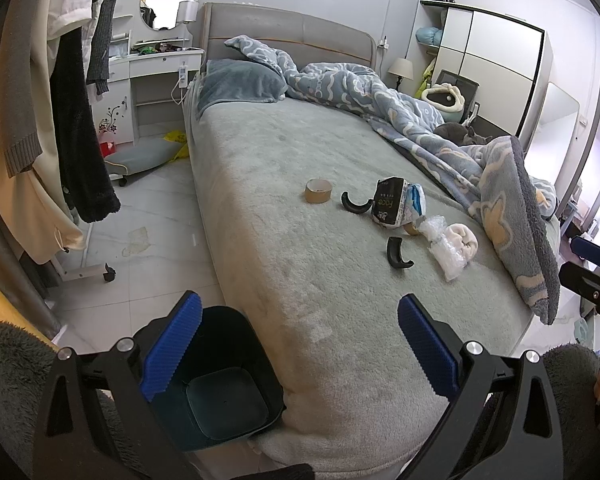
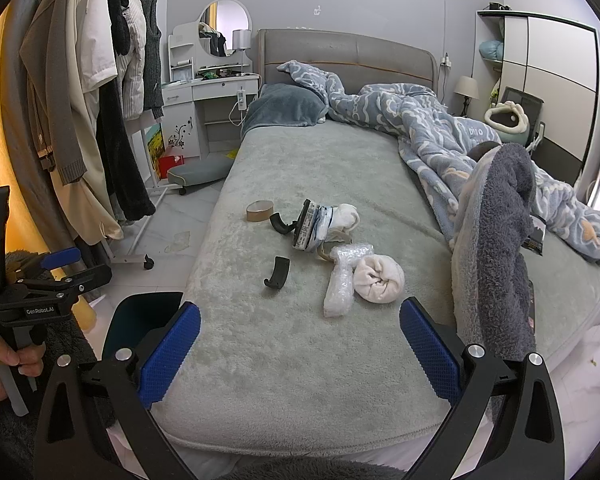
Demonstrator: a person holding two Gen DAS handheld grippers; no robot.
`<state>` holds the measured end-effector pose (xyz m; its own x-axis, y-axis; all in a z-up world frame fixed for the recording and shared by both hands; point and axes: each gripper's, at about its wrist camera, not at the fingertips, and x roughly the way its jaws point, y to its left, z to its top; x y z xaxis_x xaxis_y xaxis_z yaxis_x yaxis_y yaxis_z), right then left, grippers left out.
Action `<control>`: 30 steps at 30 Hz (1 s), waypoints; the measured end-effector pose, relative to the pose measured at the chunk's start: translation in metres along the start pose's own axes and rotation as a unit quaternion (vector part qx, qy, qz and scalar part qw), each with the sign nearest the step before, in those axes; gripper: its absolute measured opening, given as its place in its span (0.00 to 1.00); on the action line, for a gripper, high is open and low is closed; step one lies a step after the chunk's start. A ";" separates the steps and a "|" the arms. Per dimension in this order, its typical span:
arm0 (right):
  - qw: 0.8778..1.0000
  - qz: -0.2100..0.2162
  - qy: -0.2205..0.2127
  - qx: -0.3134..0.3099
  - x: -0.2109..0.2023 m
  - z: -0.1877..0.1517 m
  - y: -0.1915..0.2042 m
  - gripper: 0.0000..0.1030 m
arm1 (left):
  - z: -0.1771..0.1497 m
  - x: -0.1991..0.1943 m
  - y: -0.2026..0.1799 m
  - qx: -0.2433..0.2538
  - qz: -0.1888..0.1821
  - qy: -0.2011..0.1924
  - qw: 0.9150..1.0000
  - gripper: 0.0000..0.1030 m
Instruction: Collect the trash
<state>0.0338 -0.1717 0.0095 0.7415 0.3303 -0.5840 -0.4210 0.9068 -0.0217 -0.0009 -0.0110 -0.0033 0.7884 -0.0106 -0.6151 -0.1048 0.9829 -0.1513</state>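
Litter lies on the grey bed [image 1: 284, 184] [image 2: 300, 360]: a brown tape roll [image 1: 318, 191] [image 2: 259, 210], two black curved hooks [image 1: 356, 203] [image 1: 397, 253] [image 2: 278, 272], a tissue pack [image 1: 398, 202] [image 2: 312, 226], a bubble-wrap wad [image 1: 446, 248] [image 2: 342, 280] and a rolled white sock [image 1: 464, 240] [image 2: 380, 276]. A dark bin [image 1: 216, 380] [image 2: 140, 320] stands on the floor at the bed's near left corner. My left gripper [image 1: 300, 348] hangs open over the bin and bed corner. My right gripper [image 2: 300, 352] is open above the bed's foot, short of the litter. Both hold nothing.
A rumpled blue blanket [image 1: 460, 136] [image 2: 492, 208] covers the bed's right side. A clothes rack with hanging coats [image 1: 60, 120] [image 2: 92, 128] fills the left, on tiled floor [image 1: 148, 216]. A white dresser [image 1: 152, 76] and floor cushion [image 1: 140, 158] sit beyond. A wardrobe [image 1: 496, 72] stands at the right.
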 end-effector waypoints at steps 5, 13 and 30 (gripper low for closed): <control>1.000 0.002 0.001 0.002 0.001 0.000 0.001 0.97 | 0.001 0.000 0.001 0.000 0.000 -0.001 1.000 0.97; 1.000 0.001 0.004 0.018 0.000 -0.009 -0.006 0.98 | -0.001 -0.005 -0.007 0.016 0.003 -0.009 1.000 0.97; 0.997 0.003 0.046 0.066 0.056 0.000 -0.024 0.81 | 0.011 0.000 -0.015 0.071 0.008 -0.001 0.997 0.97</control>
<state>0.0856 -0.1747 -0.0229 0.6861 0.3154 -0.6556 -0.3474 0.9338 0.0857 0.0075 -0.0240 0.0074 0.7880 0.0054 -0.6156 -0.0309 0.9990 -0.0308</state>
